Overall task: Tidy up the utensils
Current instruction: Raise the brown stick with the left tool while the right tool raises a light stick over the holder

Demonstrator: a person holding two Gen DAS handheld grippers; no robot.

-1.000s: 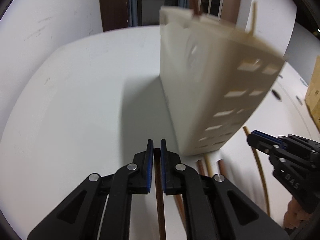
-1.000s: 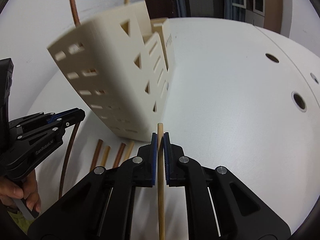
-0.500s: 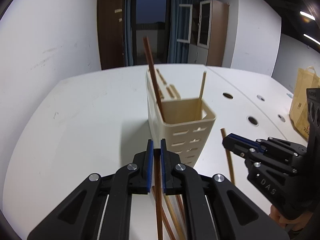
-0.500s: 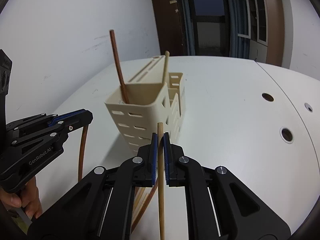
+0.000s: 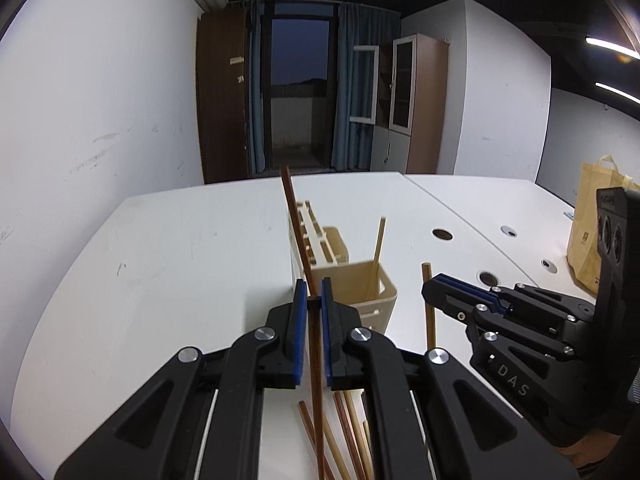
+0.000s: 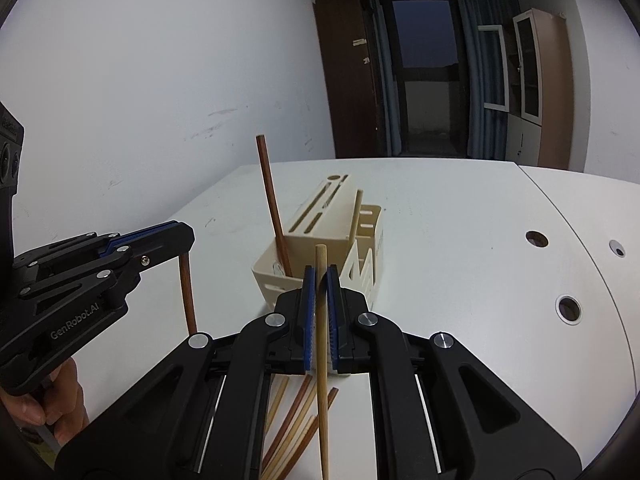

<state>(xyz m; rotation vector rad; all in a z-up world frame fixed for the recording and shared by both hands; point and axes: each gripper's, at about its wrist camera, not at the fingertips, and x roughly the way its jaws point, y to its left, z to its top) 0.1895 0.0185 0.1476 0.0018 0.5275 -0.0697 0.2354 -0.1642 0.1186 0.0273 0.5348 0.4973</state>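
Observation:
A cream utensil holder (image 5: 352,280) (image 6: 320,248) stands on the white table, with a dark chopstick (image 5: 294,224) (image 6: 272,204) and a light chopstick (image 5: 378,248) standing in it. My left gripper (image 5: 314,300) is shut on a dark brown chopstick (image 5: 316,380), held upright above and near the holder; it shows at the left of the right wrist view (image 6: 186,284). My right gripper (image 6: 320,280) is shut on a light wooden chopstick (image 6: 322,360), which shows in the left wrist view (image 5: 428,304). Several loose chopsticks (image 5: 344,432) (image 6: 288,428) lie on the table below the grippers.
Cable holes (image 6: 568,308) (image 5: 442,234) dot the table on the right. A yellow paper bag (image 5: 592,232) stands at the far right. A white wall lies to the left, with a door and a cabinet (image 5: 404,104) behind the table.
Both grippers have lifted up and back from the table with their chopsticks. The holder now looks smaller and lower, and its open top is visible.

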